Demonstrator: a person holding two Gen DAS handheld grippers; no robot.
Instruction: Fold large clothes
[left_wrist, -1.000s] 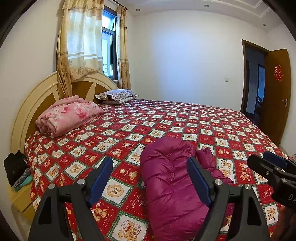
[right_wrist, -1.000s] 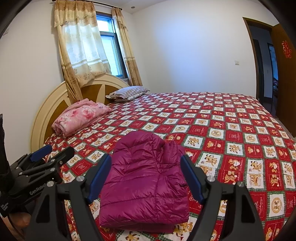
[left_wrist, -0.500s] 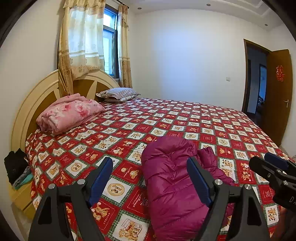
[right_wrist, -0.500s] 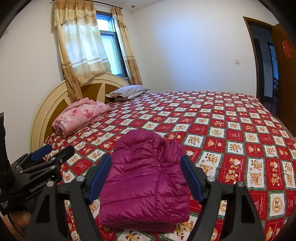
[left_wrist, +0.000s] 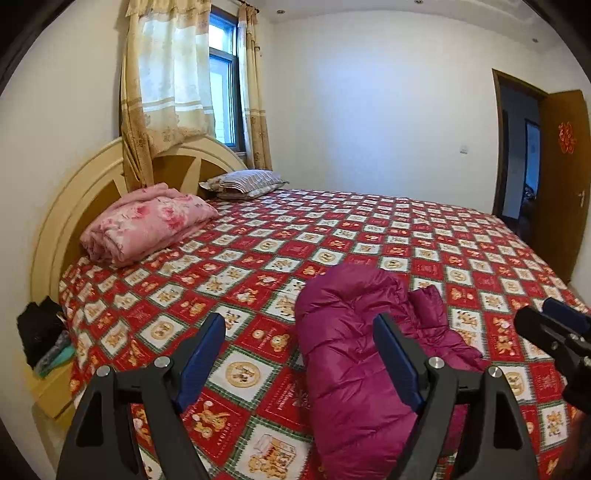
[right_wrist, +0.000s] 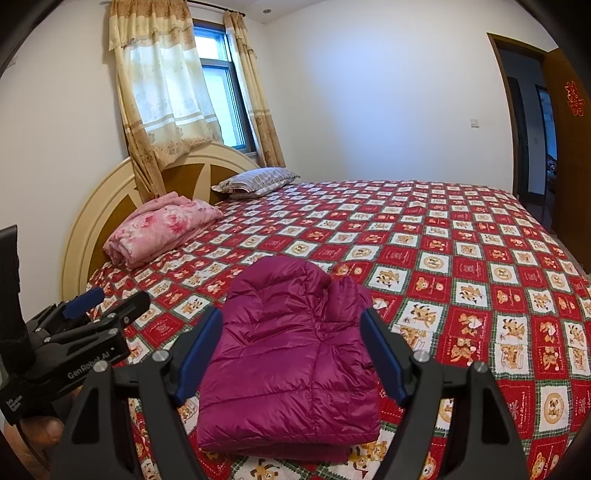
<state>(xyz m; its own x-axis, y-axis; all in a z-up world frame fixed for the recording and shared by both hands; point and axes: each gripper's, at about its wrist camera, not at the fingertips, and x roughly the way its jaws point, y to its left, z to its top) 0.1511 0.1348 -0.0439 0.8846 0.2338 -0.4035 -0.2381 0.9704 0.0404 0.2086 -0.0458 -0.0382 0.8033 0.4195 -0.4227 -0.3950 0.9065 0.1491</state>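
Observation:
A magenta puffer jacket (right_wrist: 291, 354) lies folded into a compact rectangle on the red patterned bedspread (right_wrist: 461, 258), near the bed's near edge. It also shows in the left wrist view (left_wrist: 354, 354). My right gripper (right_wrist: 291, 350) is open and empty, held above and just short of the jacket. My left gripper (left_wrist: 299, 354) is open and empty, to the jacket's left above the bedspread (left_wrist: 258, 258). Each gripper shows in the other's view: the left one (right_wrist: 107, 306) and the right one (left_wrist: 550, 325).
A folded pink floral blanket (right_wrist: 162, 229) and a striped pillow (right_wrist: 258, 181) lie by the cream headboard (right_wrist: 92, 221). Dark clothes (left_wrist: 40, 332) sit on a bedside stand at left. An open brown door (left_wrist: 561, 177) is at far right.
Both grippers have drifted slightly back and up from the jacket. The jacket has not moved and both grippers stay open.

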